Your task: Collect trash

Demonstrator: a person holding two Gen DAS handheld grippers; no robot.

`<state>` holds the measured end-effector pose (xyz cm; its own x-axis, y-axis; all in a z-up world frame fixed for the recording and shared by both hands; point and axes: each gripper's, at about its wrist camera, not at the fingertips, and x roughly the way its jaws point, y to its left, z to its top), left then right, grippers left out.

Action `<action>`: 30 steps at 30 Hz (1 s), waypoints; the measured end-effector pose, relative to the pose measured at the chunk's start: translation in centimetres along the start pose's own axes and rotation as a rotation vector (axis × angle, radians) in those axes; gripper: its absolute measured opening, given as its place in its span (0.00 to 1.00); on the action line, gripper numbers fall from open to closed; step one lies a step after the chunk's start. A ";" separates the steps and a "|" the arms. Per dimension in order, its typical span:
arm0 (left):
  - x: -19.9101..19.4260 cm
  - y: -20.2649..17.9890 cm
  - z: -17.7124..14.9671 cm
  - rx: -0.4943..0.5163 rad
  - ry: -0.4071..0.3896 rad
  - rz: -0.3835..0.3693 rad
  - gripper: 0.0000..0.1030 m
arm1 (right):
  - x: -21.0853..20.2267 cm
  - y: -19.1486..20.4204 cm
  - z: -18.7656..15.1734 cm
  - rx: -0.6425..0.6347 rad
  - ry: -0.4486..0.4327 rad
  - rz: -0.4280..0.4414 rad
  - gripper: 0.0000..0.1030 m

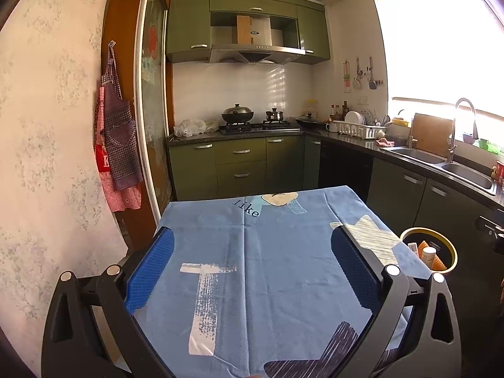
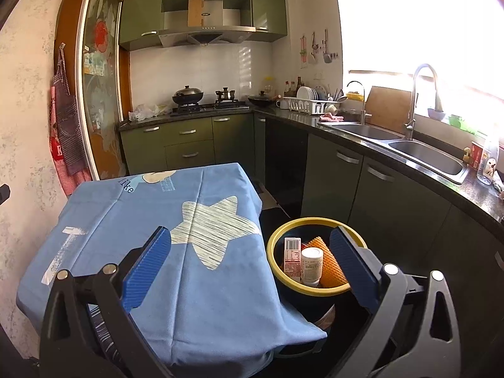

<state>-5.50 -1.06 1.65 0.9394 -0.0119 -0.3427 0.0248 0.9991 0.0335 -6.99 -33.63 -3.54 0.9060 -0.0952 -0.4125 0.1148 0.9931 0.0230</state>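
**Right wrist view: jaws wide and empty, trash already in the bin**

Right wrist view shows the right gripper [image 2: 249,264] with its jaws spread wide and nothing between them. It hangs over the near right corner of the surface, which is draped in a blue tablecloth [image 2: 163,230] printed with a pale star. Just beyond the right-hand jaw, standing on the floor right beside the surface, is the yellow-rimmed trash bin [image 2: 277,271]. The left gripper [image 1: 252,271] is likewise fully spread and holds nothing, poised above the middle of the cloth.

No loose trash is visible on the cloth in either view, so the collecting looks finished or nearly so. To close the step well, I would scan the surface edges and the floor by the bin before withdrawing, and keep both jaws clear of the cloth so it is not dragged off.

Counted in the bin: one white bottle [image 2: 312,266], one red-and-white carton with a barcode [image 2: 292,256], and one orange waffle-textured piece [image 2: 329,264]. Something red shows behind them, too hidden to name. One bin, one cloth.
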 end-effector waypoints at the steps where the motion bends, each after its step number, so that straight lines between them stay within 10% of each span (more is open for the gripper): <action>1: 0.1 0.0 -0.2 -0.007 0.003 -0.006 0.95 | 0.0 0.0 0.0 0.001 0.001 0.001 0.93; 30: 0.8 0.1 -1.8 -0.016 0.015 -0.030 0.95 | 0.1 1.0 -0.3 -0.021 0.009 0.007 0.93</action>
<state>-5.32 -0.92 -0.30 0.9329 -0.0411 -0.3577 0.0471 0.9989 0.0081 -6.86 -32.64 -3.81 0.9028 -0.0879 -0.4211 0.1001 0.9950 0.0069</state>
